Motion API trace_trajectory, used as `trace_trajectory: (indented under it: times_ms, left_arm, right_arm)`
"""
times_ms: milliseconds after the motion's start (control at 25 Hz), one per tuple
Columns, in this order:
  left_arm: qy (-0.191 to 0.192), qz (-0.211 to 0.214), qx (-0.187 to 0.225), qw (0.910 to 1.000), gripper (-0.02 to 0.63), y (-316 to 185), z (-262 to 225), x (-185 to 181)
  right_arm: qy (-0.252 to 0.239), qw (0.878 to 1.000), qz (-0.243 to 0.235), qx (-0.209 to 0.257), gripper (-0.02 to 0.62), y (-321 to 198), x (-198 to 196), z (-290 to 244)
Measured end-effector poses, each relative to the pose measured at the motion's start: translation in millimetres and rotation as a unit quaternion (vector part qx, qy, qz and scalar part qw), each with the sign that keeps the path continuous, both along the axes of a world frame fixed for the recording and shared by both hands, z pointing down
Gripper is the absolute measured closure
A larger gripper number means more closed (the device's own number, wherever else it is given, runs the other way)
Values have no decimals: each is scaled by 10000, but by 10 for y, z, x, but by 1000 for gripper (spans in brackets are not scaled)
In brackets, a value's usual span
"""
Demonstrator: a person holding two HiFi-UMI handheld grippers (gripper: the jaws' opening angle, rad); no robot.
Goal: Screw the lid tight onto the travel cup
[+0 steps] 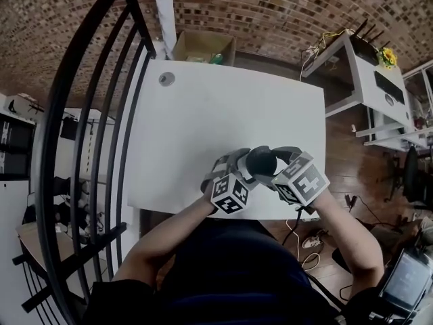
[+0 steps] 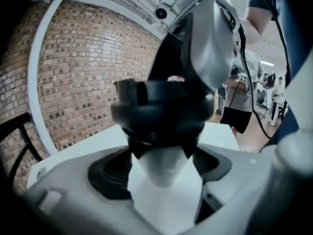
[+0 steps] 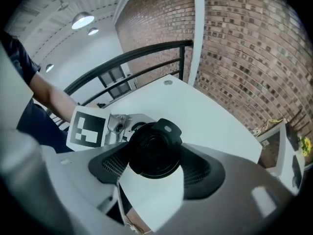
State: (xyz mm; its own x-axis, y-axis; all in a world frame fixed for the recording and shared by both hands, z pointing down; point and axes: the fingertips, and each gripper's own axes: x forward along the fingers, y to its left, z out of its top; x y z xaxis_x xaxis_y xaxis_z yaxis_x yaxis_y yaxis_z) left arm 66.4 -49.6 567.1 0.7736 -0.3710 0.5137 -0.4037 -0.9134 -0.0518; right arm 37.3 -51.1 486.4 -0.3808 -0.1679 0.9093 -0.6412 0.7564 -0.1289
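A white travel cup [image 2: 164, 169] with a black lid [image 1: 260, 161] is held above the near edge of the white table [image 1: 223, 107]. My left gripper [image 1: 238, 169] comes in from the side, and its black pads [image 2: 110, 173] press on the white body below the lid [image 2: 161, 111]. From above, my right gripper [image 1: 279, 165] points steeply down with its pads closed round the lid [image 3: 154, 148]. In the left gripper view the grey right gripper [image 2: 210, 38] rises over the lid. The left gripper's marker cube [image 3: 88, 128] shows behind the lid in the right gripper view.
A black railing [image 1: 101, 114] runs along the table's left side. Behind the far edge stands an open cardboard box [image 1: 203, 46], and a white desk [image 1: 358, 73] is at the right. A round grommet [image 1: 166, 79] sits in the table's far left corner. A person [image 2: 242, 97] stands in the background.
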Motion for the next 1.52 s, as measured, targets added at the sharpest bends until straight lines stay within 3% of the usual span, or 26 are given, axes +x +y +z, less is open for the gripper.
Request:
trace_trajectory:
  times_ms: [120, 280, 440, 560, 640, 800, 1000, 1240, 1520]
  left_arm:
    - [-108, 58, 42, 9999, 247, 24, 80, -60]
    - [27, 184, 179, 9997, 236, 55, 110, -214]
    - [-113, 862, 445, 9952, 221, -33, 64, -191]
    - [-185, 1258, 427, 9910, 216, -53, -2, -7]
    - [-228, 1181, 415, 9919, 225, -87, -79, 114]
    - [-98, 660, 389, 9970, 245, -147, -148, 229]
    - [70, 122, 300, 9994, 245, -149, -98, 180]
    - [-29, 262, 290, 9992, 250, -99, -66, 153]
    - [-132, 255, 314, 9991, 258, -134, -32, 89]
  right_arm:
    - [-112, 9999, 111, 14, 264, -5, 16, -16]
    - [-31, 10000, -8, 52, 262, -50, -110, 48]
    - [107, 9989, -411, 190, 262, -189, -185, -44]
    - [290, 9987, -421, -16, 263, -111, 2, -84]
    - [258, 9992, -288, -139, 264, -78, 125, -111]
    - [-295, 9995, 68, 119, 264, -266, 13, -444]
    - [-286, 9994, 209, -47, 264, -189, 38, -140]
    - [165, 9998, -97, -59, 264, -169, 116, -152]
    - [100, 9999, -72, -73, 264, -226, 268, -37]
